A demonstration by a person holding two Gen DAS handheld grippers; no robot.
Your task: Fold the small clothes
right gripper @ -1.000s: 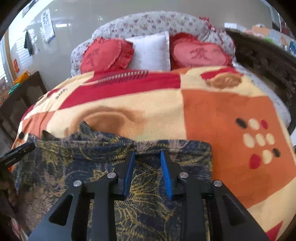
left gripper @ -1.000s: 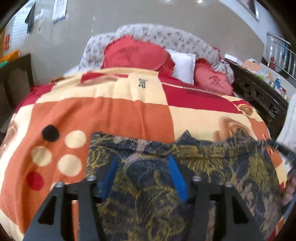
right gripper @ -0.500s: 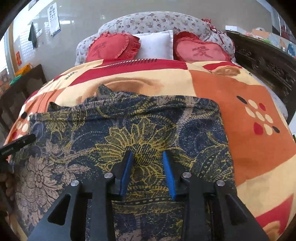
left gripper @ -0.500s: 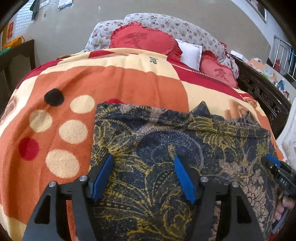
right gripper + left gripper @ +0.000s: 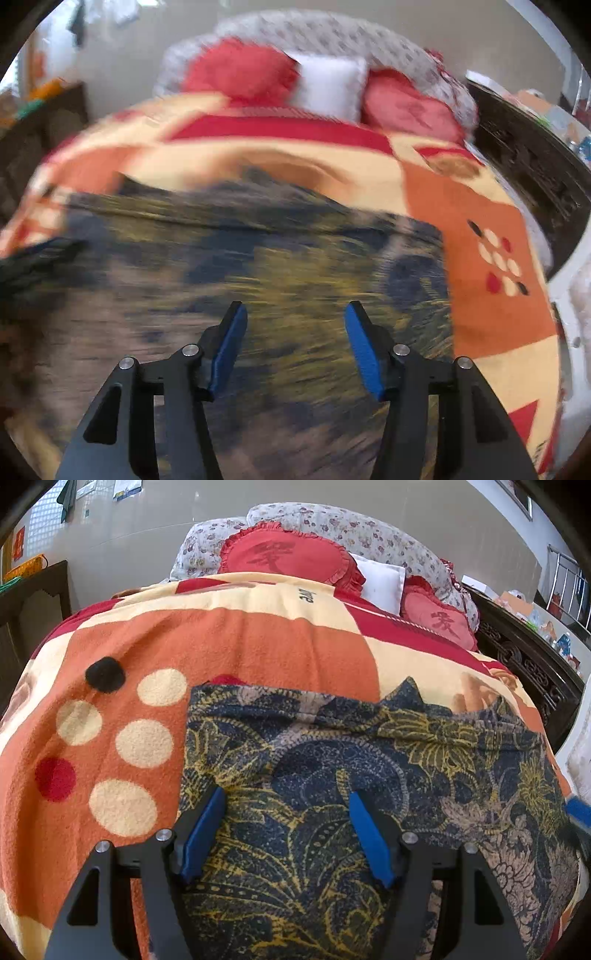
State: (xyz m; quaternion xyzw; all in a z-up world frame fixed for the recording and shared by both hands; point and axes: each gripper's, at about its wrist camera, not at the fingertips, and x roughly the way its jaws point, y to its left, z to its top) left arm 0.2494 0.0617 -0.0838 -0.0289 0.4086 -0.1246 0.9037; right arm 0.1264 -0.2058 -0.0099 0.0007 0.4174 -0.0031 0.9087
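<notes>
A dark navy garment (image 5: 332, 775) with a yellow floral print lies spread flat on the patterned blanket (image 5: 221, 646). My left gripper (image 5: 286, 797) hovers open over the garment's left part, and nothing sits between its blue pads (image 5: 203, 830). The right wrist view is motion-blurred. There my right gripper (image 5: 295, 308) is over the garment (image 5: 258, 258) with its jaws opening, wide apart and empty. A blue pad of the right gripper (image 5: 578, 812) shows at the left wrist view's right edge. The left gripper (image 5: 37, 254) is a dark blur at the right wrist view's left edge.
Two red heart cushions (image 5: 288, 557) and a white pillow (image 5: 380, 583) lie at the head of the bed. A dark carved bed frame (image 5: 535, 668) runs along the right side. Dark wooden furniture (image 5: 33, 602) stands at the left.
My right gripper's jaws have gone from narrow to wide while it moved across the garment, blurring its view. The left gripper sank a little toward the cloth early on, then stayed still.
</notes>
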